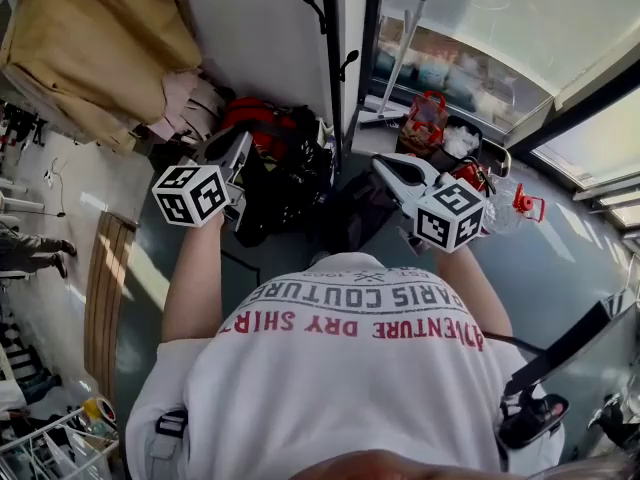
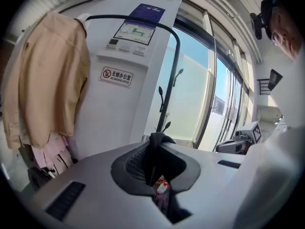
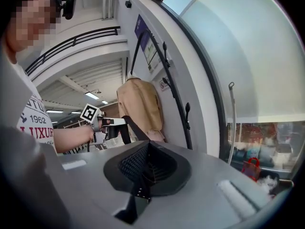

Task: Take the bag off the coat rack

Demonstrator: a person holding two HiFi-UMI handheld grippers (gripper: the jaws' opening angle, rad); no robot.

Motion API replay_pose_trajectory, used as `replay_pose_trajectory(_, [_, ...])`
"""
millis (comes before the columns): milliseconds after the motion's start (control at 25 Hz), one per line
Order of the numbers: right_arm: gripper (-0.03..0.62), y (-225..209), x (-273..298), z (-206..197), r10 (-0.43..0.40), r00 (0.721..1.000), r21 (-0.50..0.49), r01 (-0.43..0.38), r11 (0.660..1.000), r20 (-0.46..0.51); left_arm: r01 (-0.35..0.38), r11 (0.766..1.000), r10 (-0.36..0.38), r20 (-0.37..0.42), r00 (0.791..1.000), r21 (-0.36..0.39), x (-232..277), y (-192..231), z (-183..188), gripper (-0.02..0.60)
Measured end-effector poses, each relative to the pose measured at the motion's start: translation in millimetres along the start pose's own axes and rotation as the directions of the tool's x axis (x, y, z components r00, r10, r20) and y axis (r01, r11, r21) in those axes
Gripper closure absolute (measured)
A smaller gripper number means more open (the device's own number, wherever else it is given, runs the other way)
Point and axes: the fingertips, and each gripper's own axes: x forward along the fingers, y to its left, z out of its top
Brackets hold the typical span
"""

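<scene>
— Two grippers are near the coat rack (image 1: pixel 329 58). Which one has the bag (image 1: pixel 285 168)?
— We have it in the left gripper (image 2: pixel 156 162). Its jaws are clenched on the black strap (image 3: pixel 129 129), and the strap's long axis runs upward through them. The right gripper (image 3: pixel 145 173) is pressed together too, and we see nothing inside it.
— Where is the bag from the coat rack?
— It is just beside the coat rack, low, on our left gripper's side. We judge that the pull must go away from the hooks (image 2: pixel 160 92).

Bag (image 1: pixel 290 183) mostly hidden behind left gripper (image 1: pixel 238 153) & arm. Tan coat (image 1: pixel 90 38) cut off top-left in head view. Wall chart (image 2: pixel 136 32) txt too small.
</scene>
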Motion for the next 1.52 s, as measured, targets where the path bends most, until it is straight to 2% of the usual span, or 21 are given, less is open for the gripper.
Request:
replay_pose_trajectory(200, [0.594,33.3,-14.2,-11.9,0.096,0.995,-0.017,-0.096,0.995,0.002,-0.061,0.998,0.063,0.078,0.995,-0.028,-76.3,-38.7,-2.7,0.561])
replay_pose_trajectory(400, [0.594,64.9,-24.8,-26.3,0.140,0.990,-0.068,-0.140,0.988,-0.009,-0.068,0.998,0.070,0.126,0.990,-0.015,-134.6,-76.8,-12.5,0.561])
replay_pose_trajectory(520, [0.594,91.6,-36.1,-36.9,0.149,0.989,-0.070,-0.149,0.986,0.000,-0.052,0.999,0.051,0.133,0.990,0.005,-165.1,-99.8,-26.3,0.561])
replay_pose_trajectory(680, [0.594,138.2,-62.9,-58.2,0.147,0.989,-0.092,-0.147,0.985,-0.004,0.005,0.999,0.005,0.183,0.983,-0.052,-213.6,-124.0,-49.3,0.561])
replay_pose_trajectory(840, [0.594,206.2,-93.8,-97.7,0.129,0.992,-0.086,-0.128,0.988,0.009,0.037,0.999,-0.031,0.169,0.985,-0.036,-283.4,-148.7,-87.9,0.561])
replay_pose_trajectory(960, [0.594,263.0,-120.1,-134.5,0.098,0.995,-0.079,-0.096,0.992,0.027,0.096,0.995,-0.091,0.183,0.979,-0.021,-331.3,-172.0,-120.9,0.561])
replay_pose_trajectory(1120, [0.594,341.8,-154.5,-174.2,0.061,0.998,-0.061,-0.060,0.996,0.027,0.135,0.991,-0.134,0.136,0.982,0.003,-390.3,-201.0,-158.2,0.561])
replay_pose_trajectory(1320, [0.594,429.7,-192.7,-191.1,0.035,0.999,-0.084,-0.034,0.996,0.013,0.185,0.983,-0.183,0.120,0.976,-0.006,-467.2,-225.5,-181.9,0.561])
replay_pose_trajectory(1520, [0.594,474.8,-226.7,-195.5,0.039,0.999,-0.115,-0.037,0.993,0.022,0.198,0.980,-0.200,0.090,0.976,0.034,-524.2,-263.4,-211.3,0.561])
